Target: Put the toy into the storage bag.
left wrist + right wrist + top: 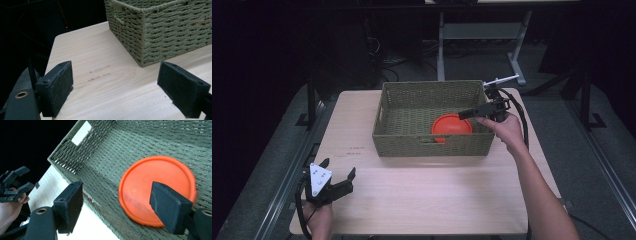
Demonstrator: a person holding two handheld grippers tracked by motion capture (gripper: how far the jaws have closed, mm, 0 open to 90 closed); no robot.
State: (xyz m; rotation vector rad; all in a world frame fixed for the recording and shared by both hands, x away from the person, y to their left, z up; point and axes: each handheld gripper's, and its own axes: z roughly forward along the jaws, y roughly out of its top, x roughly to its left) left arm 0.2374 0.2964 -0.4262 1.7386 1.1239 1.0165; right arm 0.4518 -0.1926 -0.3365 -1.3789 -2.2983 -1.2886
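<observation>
1. Right gripper (473,113) over basket's right rim, jaws wide apart, nothing clamped; left gripper (334,179) low at table's near-left corner, also gaping, empty.
2. Orange plate (156,188) flat on basket (384,131) floor, right side.
3. Pale wooden table (432,195); dark room, grey floor, metal stand legs behind.
4. Count: one plate, one basket, two grippers.

left gripper (339,171): jaws wide apart, nothing between | right gripper (468,114): jaws apart, nothing gripped, arm outstretched

Round orange plate (452,126), lying flat inside woven basket (402,141)
</observation>
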